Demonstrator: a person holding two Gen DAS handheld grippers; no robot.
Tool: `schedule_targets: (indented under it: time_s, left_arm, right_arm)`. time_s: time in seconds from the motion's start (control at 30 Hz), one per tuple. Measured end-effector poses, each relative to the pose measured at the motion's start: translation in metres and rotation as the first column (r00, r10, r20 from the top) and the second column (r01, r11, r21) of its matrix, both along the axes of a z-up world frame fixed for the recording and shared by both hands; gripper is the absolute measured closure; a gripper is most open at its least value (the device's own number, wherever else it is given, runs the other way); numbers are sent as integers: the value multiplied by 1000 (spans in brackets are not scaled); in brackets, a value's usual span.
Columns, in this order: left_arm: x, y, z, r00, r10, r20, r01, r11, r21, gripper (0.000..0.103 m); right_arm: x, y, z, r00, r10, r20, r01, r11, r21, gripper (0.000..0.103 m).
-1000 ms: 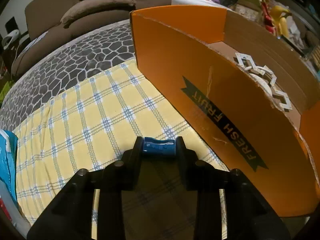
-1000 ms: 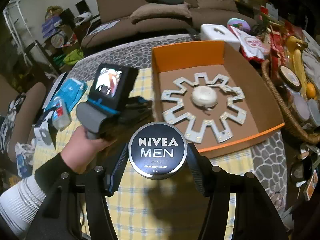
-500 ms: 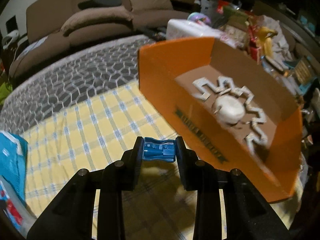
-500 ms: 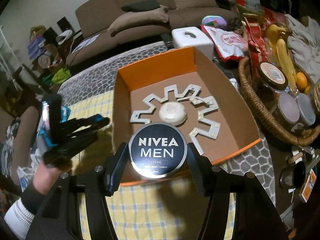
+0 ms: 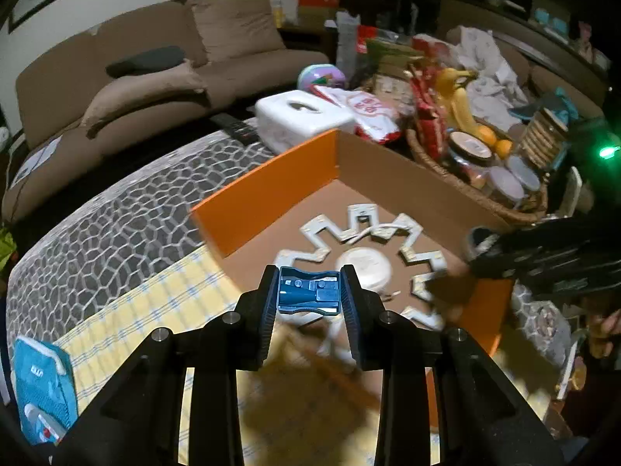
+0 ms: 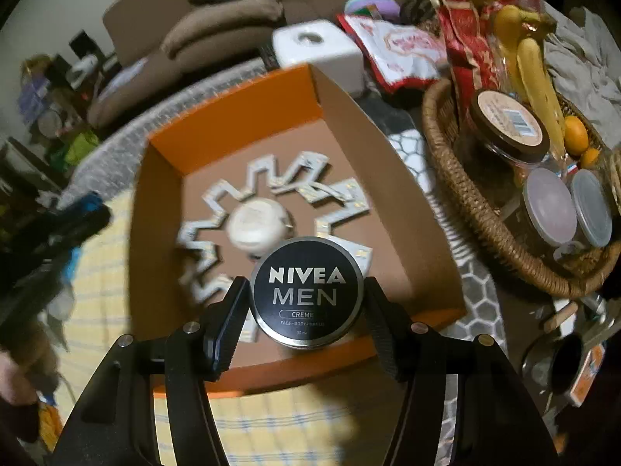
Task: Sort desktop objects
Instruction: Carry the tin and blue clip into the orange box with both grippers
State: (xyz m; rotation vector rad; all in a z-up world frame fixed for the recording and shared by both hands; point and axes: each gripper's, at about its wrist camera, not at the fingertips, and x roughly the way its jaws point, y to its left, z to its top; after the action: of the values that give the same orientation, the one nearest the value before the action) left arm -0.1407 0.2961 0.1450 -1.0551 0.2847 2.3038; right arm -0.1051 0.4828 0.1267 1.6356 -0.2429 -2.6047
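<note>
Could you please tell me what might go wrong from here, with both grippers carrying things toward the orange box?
1. Both grippers converge on the orange box; the left gripper with the blue sharpener and the right gripper could collide.
2. The Nivea tin may land on the white star-shaped panel already inside and sit tilted.
3. The sharpener, held only at its ends, could slip.

blue packet (image 5: 40, 388) cut off, box floor (image 5: 341, 209) blurred

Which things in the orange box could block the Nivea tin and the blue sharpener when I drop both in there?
Only the white star-shaped panel with its round cap covers the orange box floor's middle; nothing else visibly blocks the tin or sharpener.
</note>
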Motion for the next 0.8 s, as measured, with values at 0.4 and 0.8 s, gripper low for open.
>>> schedule_targets:
  time_s: [0.4,0.8]
  left_arm:
    - [-12,54,-24,990,-89,106,94,995,-43,74]
    - [7,87,-53,963,-209,171,235,961,-147,73]
  right_arm:
    - [-34,6,-53,986,51,161,-83,976,201,43]
    - [-34,1,-45,988,66,138,-92,976,198,35]
